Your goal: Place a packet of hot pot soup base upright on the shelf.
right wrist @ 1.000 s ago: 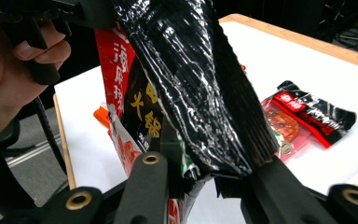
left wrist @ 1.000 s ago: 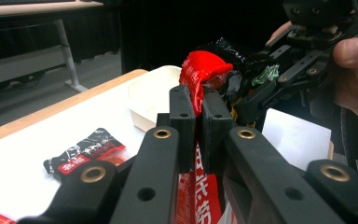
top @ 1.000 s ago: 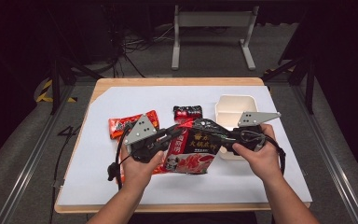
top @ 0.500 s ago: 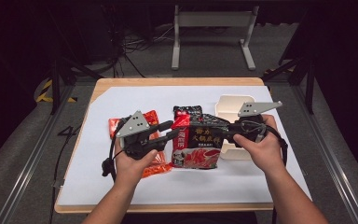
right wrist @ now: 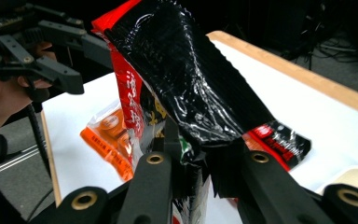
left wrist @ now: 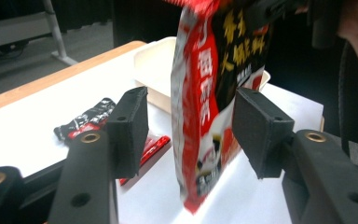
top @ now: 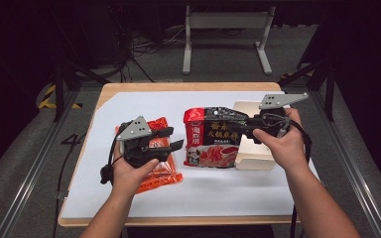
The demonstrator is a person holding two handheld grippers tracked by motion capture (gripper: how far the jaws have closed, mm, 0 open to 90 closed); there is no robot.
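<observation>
A red and black snack packet (top: 211, 139) hangs above the white sheet, and my right gripper (top: 241, 128) is shut on its right edge. In the right gripper view the jaws (right wrist: 200, 168) pinch the crinkled black foil (right wrist: 191, 93). My left gripper (top: 174, 139) sits just left of the packet, over an orange packet (top: 156, 171). Its jaws have just been opening. In the left gripper view (left wrist: 189, 126) the packet (left wrist: 205, 93) stands in line with the gap, and neither pad touches it.
A white open box (top: 252, 159) rests on the sheet under my right hand. A small black and red packet (left wrist: 86, 121) and a red one (left wrist: 151, 148) lie beyond the left jaw. The wooden table edge (top: 129, 87) borders the white sheet (top: 228, 188).
My left gripper has opened, let go of the packet and drawn back to the left. My right gripper has lifted the packet up and a little to the right.
</observation>
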